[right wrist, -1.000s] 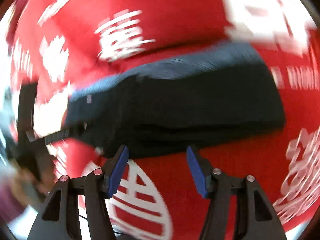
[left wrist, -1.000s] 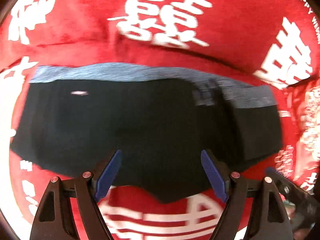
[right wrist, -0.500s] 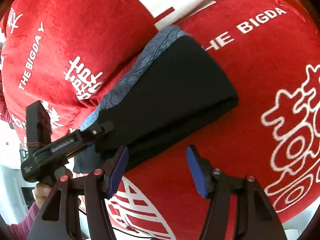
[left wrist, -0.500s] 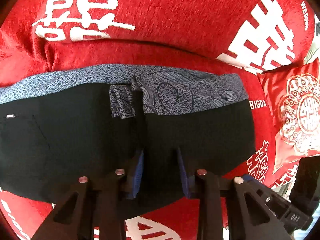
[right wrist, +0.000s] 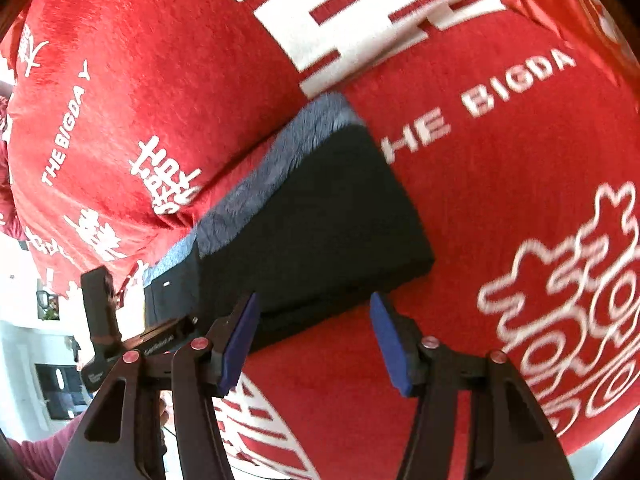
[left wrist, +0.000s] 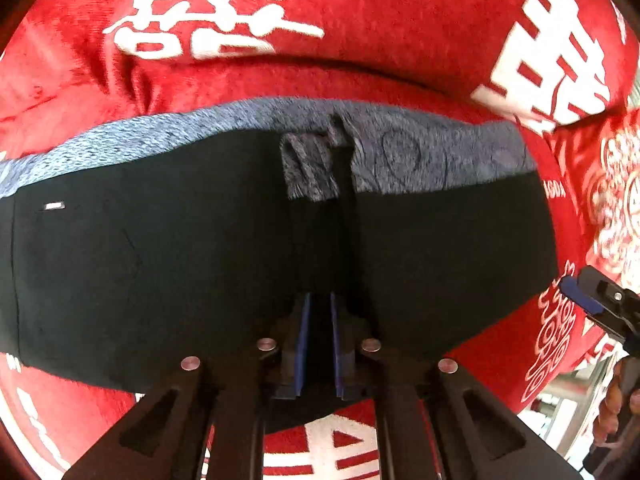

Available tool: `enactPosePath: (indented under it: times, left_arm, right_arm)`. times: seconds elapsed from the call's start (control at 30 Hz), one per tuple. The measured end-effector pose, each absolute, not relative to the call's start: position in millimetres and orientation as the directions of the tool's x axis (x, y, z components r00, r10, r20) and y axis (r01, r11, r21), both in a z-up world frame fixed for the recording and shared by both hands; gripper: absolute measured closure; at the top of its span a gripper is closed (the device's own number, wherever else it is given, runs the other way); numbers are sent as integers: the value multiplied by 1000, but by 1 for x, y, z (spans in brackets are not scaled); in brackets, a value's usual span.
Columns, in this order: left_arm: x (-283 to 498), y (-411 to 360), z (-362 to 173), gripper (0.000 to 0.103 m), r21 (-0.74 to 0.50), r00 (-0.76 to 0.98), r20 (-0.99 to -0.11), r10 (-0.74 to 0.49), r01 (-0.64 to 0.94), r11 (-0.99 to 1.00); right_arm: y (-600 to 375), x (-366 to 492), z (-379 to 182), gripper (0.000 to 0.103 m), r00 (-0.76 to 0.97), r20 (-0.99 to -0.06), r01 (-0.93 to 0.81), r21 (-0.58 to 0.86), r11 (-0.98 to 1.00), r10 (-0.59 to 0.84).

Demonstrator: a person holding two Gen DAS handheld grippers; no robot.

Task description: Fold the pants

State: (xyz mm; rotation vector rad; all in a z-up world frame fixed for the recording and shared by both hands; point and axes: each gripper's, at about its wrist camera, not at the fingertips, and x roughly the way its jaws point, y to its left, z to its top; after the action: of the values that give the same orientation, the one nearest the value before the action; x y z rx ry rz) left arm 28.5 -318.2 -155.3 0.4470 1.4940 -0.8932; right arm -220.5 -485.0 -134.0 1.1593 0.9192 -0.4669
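Black pants (left wrist: 200, 264) with a grey patterned waistband lie folded on a red sofa cover with white characters. My left gripper (left wrist: 319, 332) is shut on the near edge of the pants at their middle seam. In the right wrist view the pants (right wrist: 320, 220) show as a folded black slab. My right gripper (right wrist: 314, 336) is open and empty, just in front of the pants' near right corner. The right gripper also shows at the right edge of the left wrist view (left wrist: 592, 300).
The red sofa cover (right wrist: 500, 184) spreads under and behind the pants. A red cushion (left wrist: 616, 184) with white pattern lies to the right. The left gripper's body (right wrist: 104, 320) shows at the lower left of the right wrist view.
My left gripper has closed from wide open onto the pants' near edge. My right gripper has stayed open and swung round to the pants' right end.
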Motion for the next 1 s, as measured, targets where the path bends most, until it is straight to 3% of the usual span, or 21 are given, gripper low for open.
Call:
enactPosePath:
  times: [0.1,0.4,0.43,0.5,0.53,0.77,1.0]
  left_arm:
    - [39,-318,-141,93,-347,-191,-933,-304,697,628]
    - [49,-327,-150,92,-467,-323,-883,-340,668,579]
    - [48,-325,-147,83,-450,-308,-892,-331,679,580]
    - [47,-320,-144,8,-374,-238,-925,-295,708,599]
    - [47,-318,-141,5,-329,-186,-940,-286,714,617]
    - [49,-318,-132,5,-341,-165,-932,-324,707,620]
    - [45,-336,-120,6,-485,-268,-862,-431,684,545]
  right_arm:
    - [-497,-215,-132,41,568,-812,729,572,376,134]
    - [-486,-210,-139,41,580,-794,711,603,362,183]
    - [-485,-211,-139,41,583,-791,709,606,360,185]
    - [-484,-211,-139,41,582,-790,708,608,359,190]
    - [-483,-211,-141,41,581,-791,709,608,357,193]
    - [-475,-205,-144,41,570,-795,711,604,360,208]
    - [-473,-203,-141,41,572,-795,707,604,368,204]
